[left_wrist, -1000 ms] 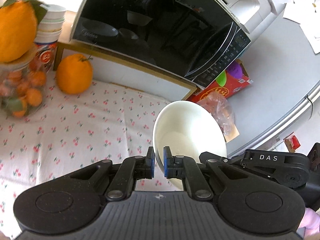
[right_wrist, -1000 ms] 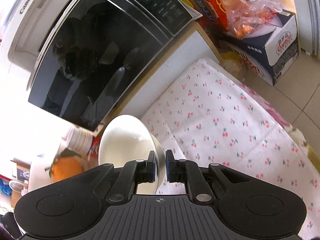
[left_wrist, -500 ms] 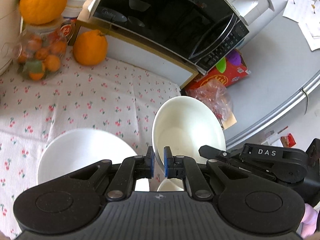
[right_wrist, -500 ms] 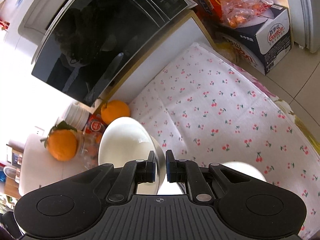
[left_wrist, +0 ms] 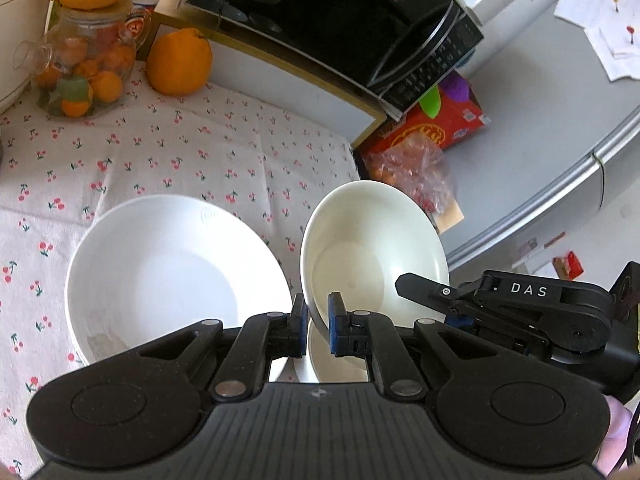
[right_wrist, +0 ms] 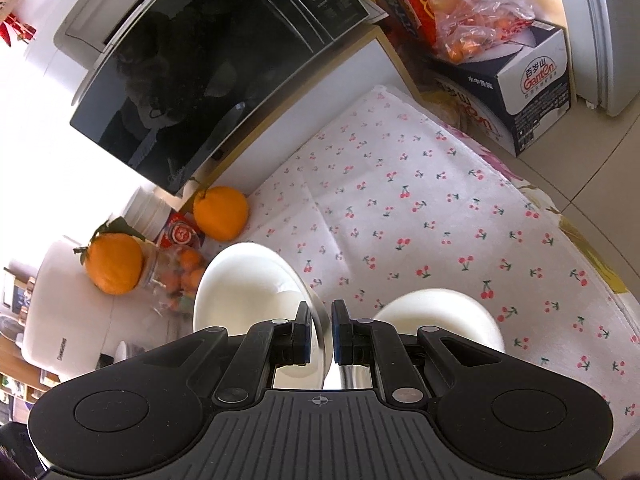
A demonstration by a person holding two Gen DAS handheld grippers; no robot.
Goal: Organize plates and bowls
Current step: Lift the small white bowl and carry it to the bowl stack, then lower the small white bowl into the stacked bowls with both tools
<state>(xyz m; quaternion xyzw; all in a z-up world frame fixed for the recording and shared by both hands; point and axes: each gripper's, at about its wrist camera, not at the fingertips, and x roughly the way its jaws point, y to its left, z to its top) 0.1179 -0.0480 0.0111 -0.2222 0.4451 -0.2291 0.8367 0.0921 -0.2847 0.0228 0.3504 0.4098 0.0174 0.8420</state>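
Observation:
My left gripper (left_wrist: 318, 320) is shut on the rim of a white bowl (left_wrist: 374, 252), held tilted above the cherry-print cloth. A white plate (left_wrist: 172, 268) lies flat on the cloth to its left. Part of another white dish (left_wrist: 336, 360) shows under the held bowl. My right gripper (right_wrist: 320, 328) is shut on the rim of a second white bowl (right_wrist: 248, 292), tilted to the left. Another white bowl (right_wrist: 440, 316) sits on the cloth just right of its fingers. The right gripper's body (left_wrist: 540, 312) shows in the left wrist view beside the left bowl.
A black microwave (left_wrist: 340, 20) stands on a white cabinet at the back. An orange (left_wrist: 178, 62) and a glass jar of fruit (left_wrist: 84, 72) stand at the back left. A red box (left_wrist: 436, 120), a bag of fruit (right_wrist: 476, 12) and a carton (right_wrist: 520, 80) lie past the cloth's right edge.
Both grippers have pulled back and up with their bowls. The white plate and the bowl on the cloth have come into view below them.

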